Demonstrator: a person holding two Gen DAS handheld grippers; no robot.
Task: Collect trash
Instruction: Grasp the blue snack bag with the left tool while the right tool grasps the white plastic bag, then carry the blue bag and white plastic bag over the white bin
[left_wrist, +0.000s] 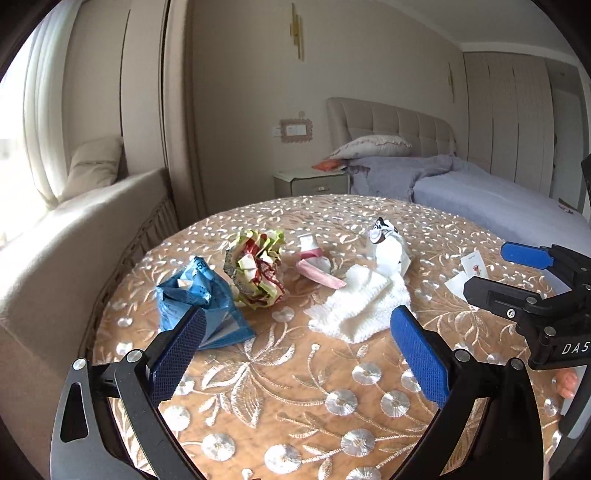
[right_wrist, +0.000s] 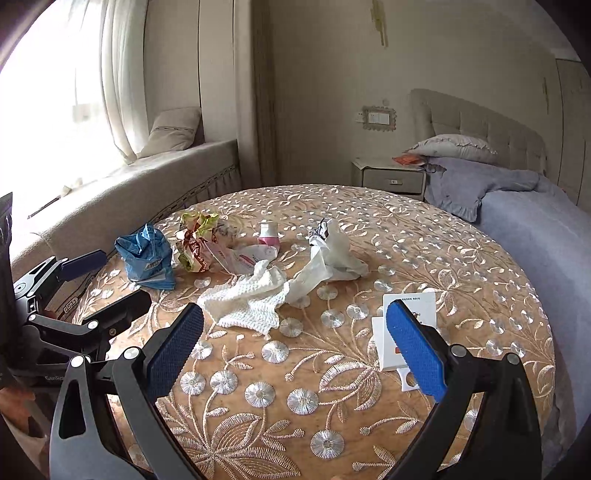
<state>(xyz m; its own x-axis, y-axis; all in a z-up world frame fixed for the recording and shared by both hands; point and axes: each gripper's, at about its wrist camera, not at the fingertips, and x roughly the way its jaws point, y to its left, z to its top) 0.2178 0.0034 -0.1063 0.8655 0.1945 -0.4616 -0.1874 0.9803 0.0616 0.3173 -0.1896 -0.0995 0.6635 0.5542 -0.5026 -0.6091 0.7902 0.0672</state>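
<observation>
Ahead of our left gripper (left_wrist: 295, 325), jaws spread wide and empty, lie the blue wrapper (left_wrist: 201, 299) by its left finger and the white cloth (left_wrist: 354, 306) by its right. Our right gripper (right_wrist: 295, 328) also gapes empty, paper cards (right_wrist: 410, 306) behind its right finger.

A bed (left_wrist: 498, 192), nightstand (left_wrist: 312, 182) and window seat (right_wrist: 147, 173) surround the embroidered table (right_wrist: 443, 258).
</observation>
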